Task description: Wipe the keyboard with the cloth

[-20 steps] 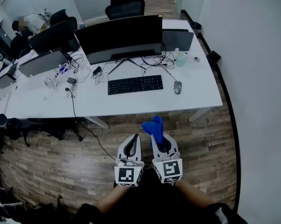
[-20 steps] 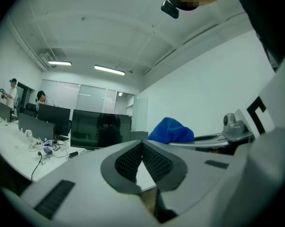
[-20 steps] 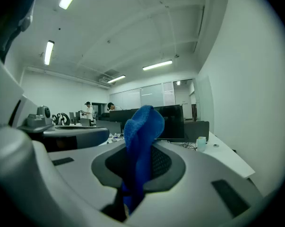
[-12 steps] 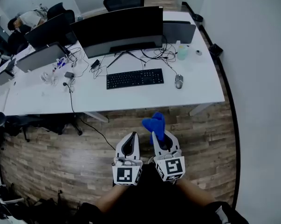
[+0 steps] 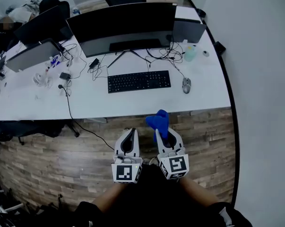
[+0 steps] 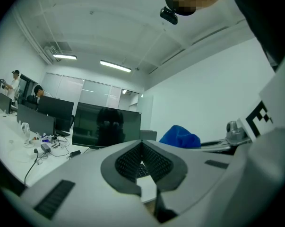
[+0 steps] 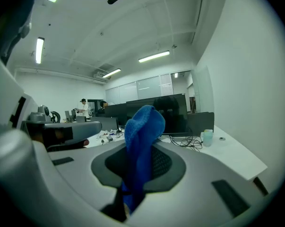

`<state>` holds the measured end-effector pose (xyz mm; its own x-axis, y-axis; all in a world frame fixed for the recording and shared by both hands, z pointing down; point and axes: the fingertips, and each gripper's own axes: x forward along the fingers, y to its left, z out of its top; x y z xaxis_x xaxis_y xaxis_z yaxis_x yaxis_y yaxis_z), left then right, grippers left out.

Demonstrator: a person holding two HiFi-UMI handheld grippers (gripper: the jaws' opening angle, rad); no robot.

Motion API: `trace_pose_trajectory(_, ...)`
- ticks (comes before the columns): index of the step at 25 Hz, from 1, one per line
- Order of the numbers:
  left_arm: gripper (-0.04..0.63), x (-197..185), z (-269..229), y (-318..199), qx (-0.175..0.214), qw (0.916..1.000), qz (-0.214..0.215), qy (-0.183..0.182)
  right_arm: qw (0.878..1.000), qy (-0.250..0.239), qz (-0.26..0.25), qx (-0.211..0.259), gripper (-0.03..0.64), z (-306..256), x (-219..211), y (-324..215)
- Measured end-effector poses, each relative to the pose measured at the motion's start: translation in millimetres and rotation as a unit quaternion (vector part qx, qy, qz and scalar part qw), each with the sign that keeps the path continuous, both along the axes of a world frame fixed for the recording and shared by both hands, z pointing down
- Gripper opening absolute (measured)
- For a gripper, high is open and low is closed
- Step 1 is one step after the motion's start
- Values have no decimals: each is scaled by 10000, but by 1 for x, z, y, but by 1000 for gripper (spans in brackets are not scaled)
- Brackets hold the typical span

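- While the cloth (image 5: pixel 157 121) is clamped by its lower part between the jaws of the right claw (image 5: pixel 166 137), its free end is left standing above the jaw tips as a bunched blue tuft. This hold is judged to leave a soft pad ahead of the claw, so that fabric rather than plastic meets the keys.
- Cloth is carried in the air over the wooden floor (image 5: pixel 62 155), short of the near edge of the bench (image 5: pixel 109 107) and well apart from the keyboard (image 5: pixel 139 81). No contact has been made.
- Keyboard is laid flat on the white bench, parallel to its near edge and in front of the wide monitor (image 5: pixel 121 25), with the mouse (image 5: pixel 186 84) near its right end. Being square to the edge, it can be reached straight ahead.
- Left claw (image 5: pixel 129 141) is seen with its jaw tips brought together and nothing gripped between them. It is held just beside the right claw and pointed the same way. It is judged to be kept free for steadying the keyboard, though that is only a guess.
- Both claws are held low and close to the body, aimed at the bench. The step in hand is judged to be the approach, with wiping not yet begun.
- Cables (image 5: pixel 100 70) are strewn behind the keyboard's left end, and one is dropped over the bench edge to the floor. A long leftward stroke could snag them.
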<state>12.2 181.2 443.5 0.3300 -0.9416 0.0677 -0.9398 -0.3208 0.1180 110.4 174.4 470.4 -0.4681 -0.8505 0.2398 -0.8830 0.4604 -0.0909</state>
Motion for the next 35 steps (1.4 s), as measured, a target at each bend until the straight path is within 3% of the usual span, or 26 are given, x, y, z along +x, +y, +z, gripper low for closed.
trace_pose_trajectory(4,5,-28,1,-44,-127,9998,37,113,9998,-22,-57,171,71,-11,-35,-42)
trace_pose_trajectory(13,5,-96,9,-118,-452,9977,16,507,9999,56,-67,-55,71,-11,-110,-120)
trace_pose_trajectory(18,5,-141,11,-151,-302,9987,31,405,9996,21,158,-251,71,-5,-140,-159)
trace_pose_trajectory(22,5,-167,16,-169,-262,9989,31,386,9973,-325,233,-612,71,7,-161,-178)
trace_pose_trajectory(35,5,-208,53,-178,-366,9988,-129,302,9859,-664,-298,-1510,71,69,-227,-220)
